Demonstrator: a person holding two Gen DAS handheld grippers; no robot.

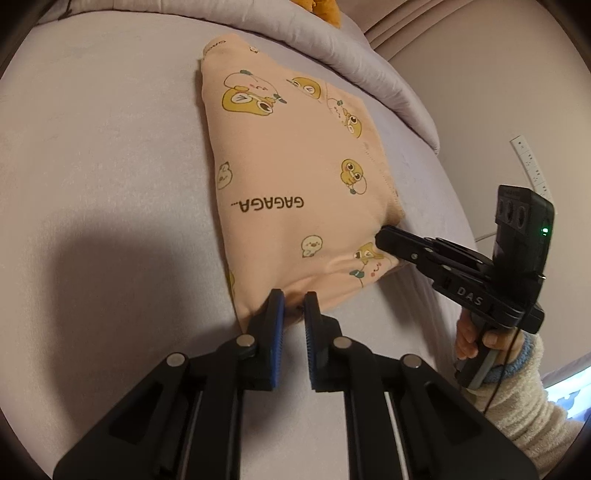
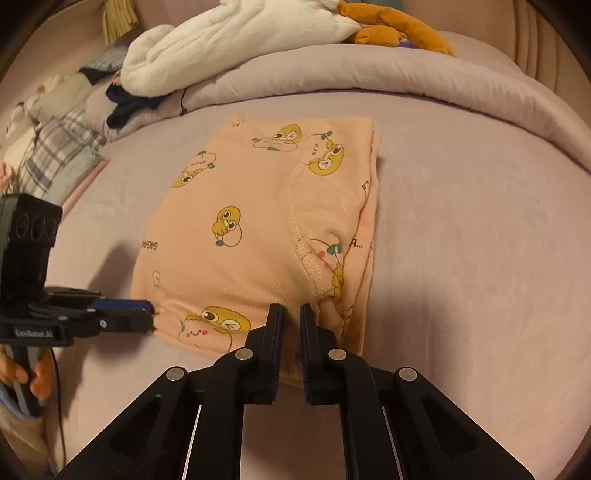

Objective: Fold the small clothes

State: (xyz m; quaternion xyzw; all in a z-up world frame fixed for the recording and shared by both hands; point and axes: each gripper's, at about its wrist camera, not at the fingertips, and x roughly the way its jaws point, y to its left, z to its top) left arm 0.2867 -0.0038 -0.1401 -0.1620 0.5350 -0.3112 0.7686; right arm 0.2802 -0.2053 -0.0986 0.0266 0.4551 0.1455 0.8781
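A small peach garment (image 1: 291, 177) with yellow cartoon prints and the word GAGAGA lies folded flat on a lilac bed sheet (image 1: 103, 147). It also shows in the right wrist view (image 2: 258, 229). My left gripper (image 1: 293, 299) has its jaws a narrow gap apart at the garment's near edge, with cloth between the tips. My right gripper (image 2: 291, 314) stands the same way at the garment's near right corner. Each gripper shows in the other's view, the right gripper (image 1: 384, 236) touching the garment's side and the left gripper (image 2: 147, 314) at its lower left corner.
A rolled lilac duvet (image 2: 369, 77) runs along the far side. On it lie a white fluffy item (image 2: 229, 40) and an orange plush toy (image 2: 399, 29). A pile of plaid and dark clothes (image 2: 62, 147) sits at the far left. A white power strip (image 1: 532, 162) hangs at the right.
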